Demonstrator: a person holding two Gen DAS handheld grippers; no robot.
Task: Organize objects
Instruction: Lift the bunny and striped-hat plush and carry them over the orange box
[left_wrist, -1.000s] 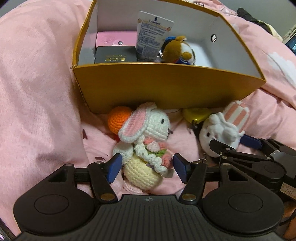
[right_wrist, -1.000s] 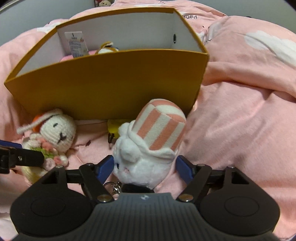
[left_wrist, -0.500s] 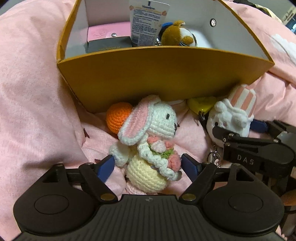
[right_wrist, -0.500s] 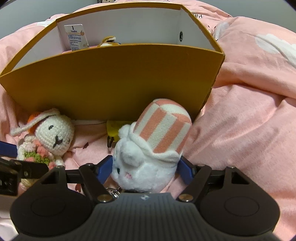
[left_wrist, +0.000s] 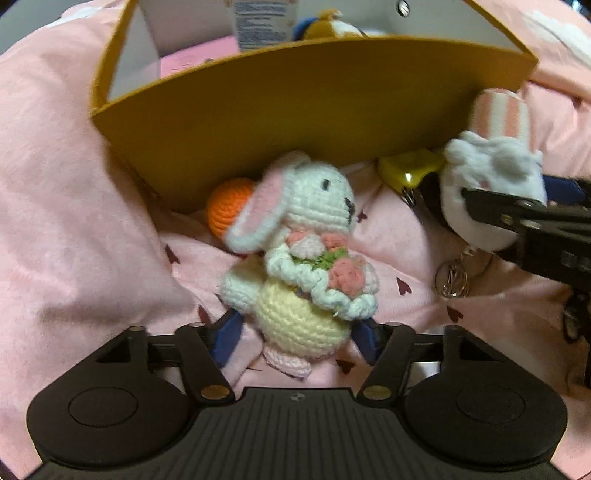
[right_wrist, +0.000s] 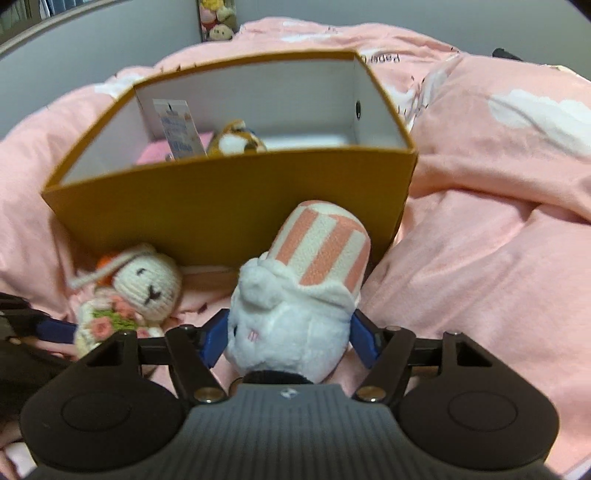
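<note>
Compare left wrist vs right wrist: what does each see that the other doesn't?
Left wrist only: yellow heart-shaped charm and metal key ring under the white plush. Right wrist only: grey wall with a small picture, and the whole box interior. Both: yellow box, crochet bunny, striped-hat white plush, tube and brown plush inside, pink bedding. Both grippers are closing around their toys.

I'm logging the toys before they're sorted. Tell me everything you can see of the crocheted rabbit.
The crocheted rabbit is white yarn with a pale yellow body, pink-lined floppy ears, stitched dark eyes and mouth, and a white-frilled bouquet of pink flowers and green leaves. It lies on the pink bedding in front of the yellow box, its head against an orange crocheted ball. Its body sits between the closing jaws of the left gripper.
</note>
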